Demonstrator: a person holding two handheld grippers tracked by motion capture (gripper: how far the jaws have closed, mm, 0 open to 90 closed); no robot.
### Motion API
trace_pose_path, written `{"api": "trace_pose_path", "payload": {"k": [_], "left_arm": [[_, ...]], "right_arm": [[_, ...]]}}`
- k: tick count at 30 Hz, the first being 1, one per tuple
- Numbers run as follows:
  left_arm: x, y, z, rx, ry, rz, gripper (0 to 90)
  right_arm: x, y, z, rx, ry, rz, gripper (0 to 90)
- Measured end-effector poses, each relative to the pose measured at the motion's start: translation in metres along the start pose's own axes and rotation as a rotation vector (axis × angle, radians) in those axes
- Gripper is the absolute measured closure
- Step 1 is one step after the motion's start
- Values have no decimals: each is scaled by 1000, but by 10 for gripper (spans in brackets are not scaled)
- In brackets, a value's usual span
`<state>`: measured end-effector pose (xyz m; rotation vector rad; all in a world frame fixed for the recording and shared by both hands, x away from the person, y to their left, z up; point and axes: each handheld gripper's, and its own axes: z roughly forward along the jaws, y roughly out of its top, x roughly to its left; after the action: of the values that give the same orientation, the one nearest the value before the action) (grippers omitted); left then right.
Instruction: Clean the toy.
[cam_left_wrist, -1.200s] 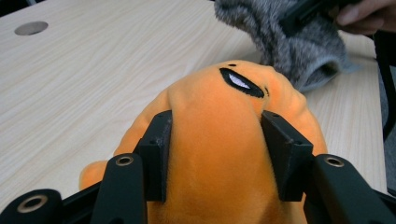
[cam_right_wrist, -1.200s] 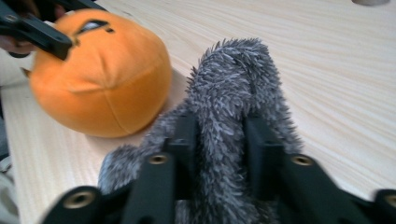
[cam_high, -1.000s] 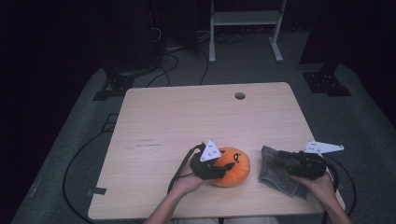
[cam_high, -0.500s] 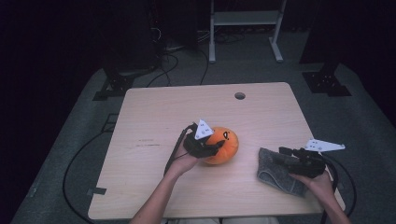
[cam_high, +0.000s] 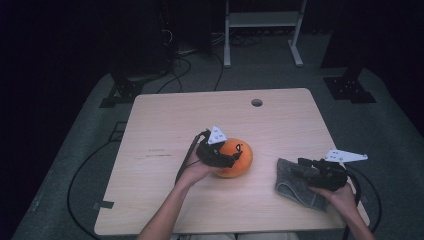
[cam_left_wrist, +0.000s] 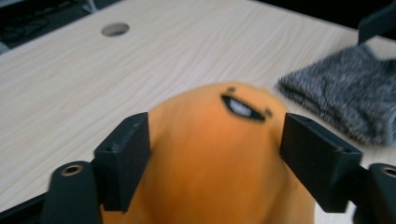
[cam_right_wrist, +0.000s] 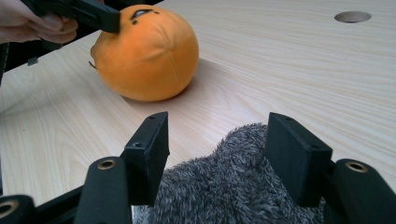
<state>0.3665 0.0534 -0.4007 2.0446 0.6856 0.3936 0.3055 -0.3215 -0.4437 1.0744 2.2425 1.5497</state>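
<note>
Up close, plush's stitched face (cam_left_wrist: 243, 108) between parted left tongs (cam_left_wrist: 215, 154), overhead just orange ball (cam_high: 235, 157)

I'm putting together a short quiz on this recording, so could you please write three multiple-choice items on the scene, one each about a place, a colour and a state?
1. Where does the grey fuzzy cloth lie on the table in the high view?
A. near the round hole
B. at the near right, under the right gripper
C. at the far left corner

2. What colour is the round plush toy?
A. orange
B. green
C. white

3. How does the left gripper stand at the plush toy?
A. shut, far off the toy
B. lying flat on the cloth
C. open, with the toy between its jaws

Key: 1 B, the cloth sits by the right hand in the high view. 2 A, all three views show it orange. 3 C, the left gripper view shows a jaw on either side of the toy, with a gap at the right jaw; the jaws have just been opening.
</note>
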Motion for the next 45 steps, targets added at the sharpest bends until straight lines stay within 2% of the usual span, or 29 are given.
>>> {"api": "trace_pose_path", "payload": {"k": [3,7,24,45], "left_arm": [[0,-1,-7,-9,3,-3,177],[0,-3,-17,-34,-6,-11,170],[5,-21,-52,-56,19,-27,152],[10,-61,-83,-63,61,-82,141]], "right_arm": [[1,0,1,5,-3,-1,380],[2,1,2,3,-4,-9,379],[6,1,1,-3,-4,-9,370],[7,1,2,6,-2,-10,363]]}}
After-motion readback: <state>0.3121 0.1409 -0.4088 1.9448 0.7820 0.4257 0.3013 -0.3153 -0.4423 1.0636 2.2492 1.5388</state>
